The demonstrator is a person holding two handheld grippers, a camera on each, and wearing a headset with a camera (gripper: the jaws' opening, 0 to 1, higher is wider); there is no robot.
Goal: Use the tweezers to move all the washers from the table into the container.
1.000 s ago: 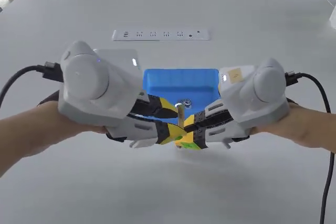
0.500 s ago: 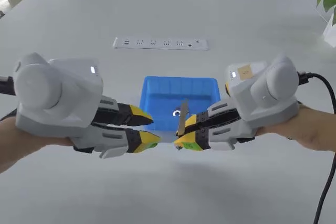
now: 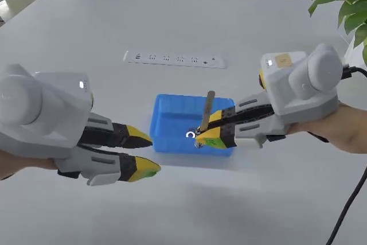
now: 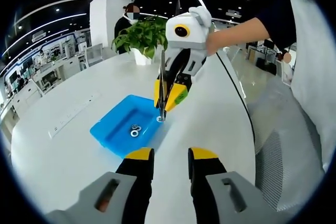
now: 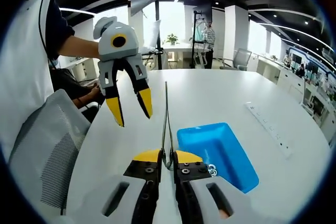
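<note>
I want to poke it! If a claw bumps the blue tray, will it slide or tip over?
Probably slide, not tip: the blue tray looks low, wide and flat on the smooth white table. It seems thin plastic holding only a few small washers, so likely light and easy to shove.

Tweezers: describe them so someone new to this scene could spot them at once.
On the white table sits a blue container, with the right gripper at its near right corner. The tweezers are the thin metal strip sticking up from between that gripper's yellow tips; the left gripper holds nothing.
</note>
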